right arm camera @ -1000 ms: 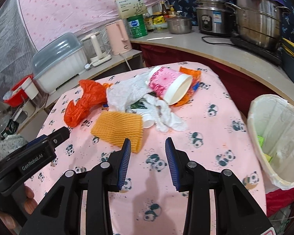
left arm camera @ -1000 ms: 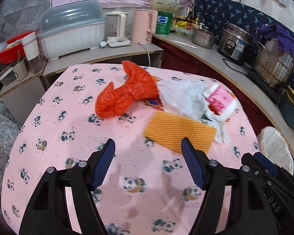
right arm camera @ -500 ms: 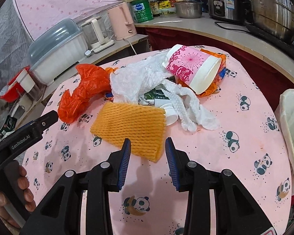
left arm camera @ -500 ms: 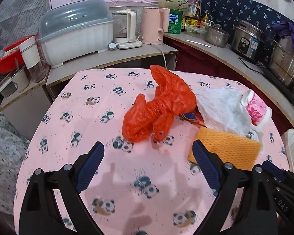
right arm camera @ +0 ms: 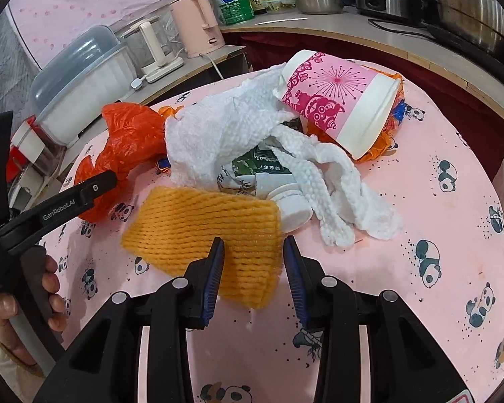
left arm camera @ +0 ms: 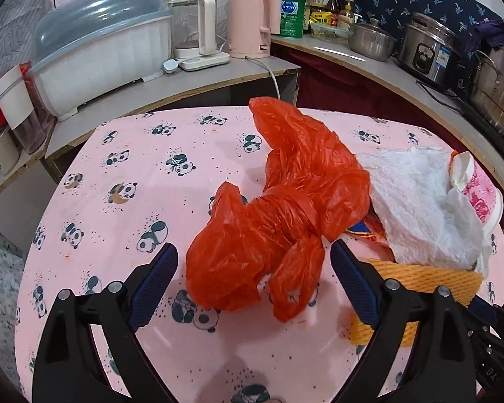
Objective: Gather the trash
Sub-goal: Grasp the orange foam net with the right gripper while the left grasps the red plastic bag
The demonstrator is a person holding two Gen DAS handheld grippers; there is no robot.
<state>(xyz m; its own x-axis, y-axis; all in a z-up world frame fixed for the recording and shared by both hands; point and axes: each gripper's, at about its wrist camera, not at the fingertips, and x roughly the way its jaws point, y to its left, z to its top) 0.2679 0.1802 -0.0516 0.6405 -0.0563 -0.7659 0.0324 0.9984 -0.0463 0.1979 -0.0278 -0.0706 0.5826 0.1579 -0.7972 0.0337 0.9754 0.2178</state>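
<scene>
Crinkly red plastic bag (left arm camera: 279, 215), light and slippery, sits centre-frame between the closing, still-unclenched left gripper (left arm camera: 252, 282) jaws; pinch its bunched middle.

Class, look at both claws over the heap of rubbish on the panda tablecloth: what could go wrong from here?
1. The left claw, closing slightly, straddles the loose red plastic bag; it may pinch only a flap and drop it.
2. The right claw frames the orange foam net, which touches the white foam wrap; lifting could drag neighbours off.
</scene>
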